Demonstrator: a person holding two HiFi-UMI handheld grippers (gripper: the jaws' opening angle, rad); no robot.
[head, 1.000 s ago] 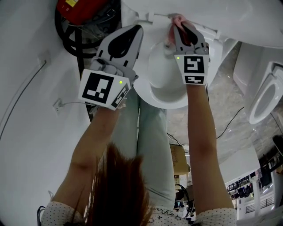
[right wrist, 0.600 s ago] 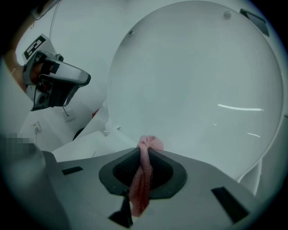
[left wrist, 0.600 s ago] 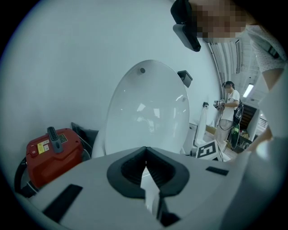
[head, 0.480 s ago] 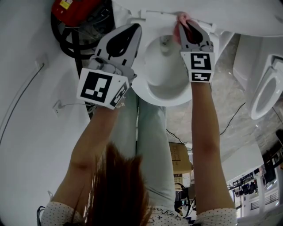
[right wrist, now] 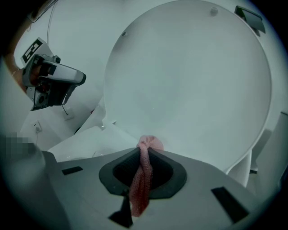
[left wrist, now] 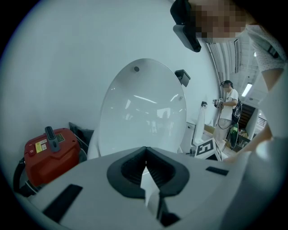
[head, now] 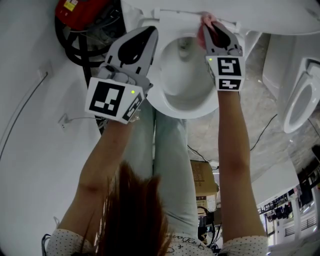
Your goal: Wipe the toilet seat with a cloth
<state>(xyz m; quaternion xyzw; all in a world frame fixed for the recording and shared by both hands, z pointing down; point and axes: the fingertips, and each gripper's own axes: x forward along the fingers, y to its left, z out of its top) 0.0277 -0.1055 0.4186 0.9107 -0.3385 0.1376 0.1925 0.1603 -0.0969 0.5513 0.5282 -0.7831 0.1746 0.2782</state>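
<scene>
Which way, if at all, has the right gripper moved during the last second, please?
Yes. Judged against the toilet bowl, the right gripper, shut on the pink cloth, has shifted right, toward the seat's right rim.

Plain white wall (head: 30,150) with small white socket (head: 65,120). Red canister (head: 80,10) ringed by black hose (head: 61,37), against the wall. Grey speckled stone floor (head: 260,105), thin black cable (head: 262,132) lying across it. Second white toilet (head: 300,107), far side.

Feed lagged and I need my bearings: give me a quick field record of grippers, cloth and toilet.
right gripper: shut on pink cloth
cloth place: rear of toilet seat, by the raised lid
left gripper: shut, nothing held, over the seat's left side
beside toilet: red canister
</scene>
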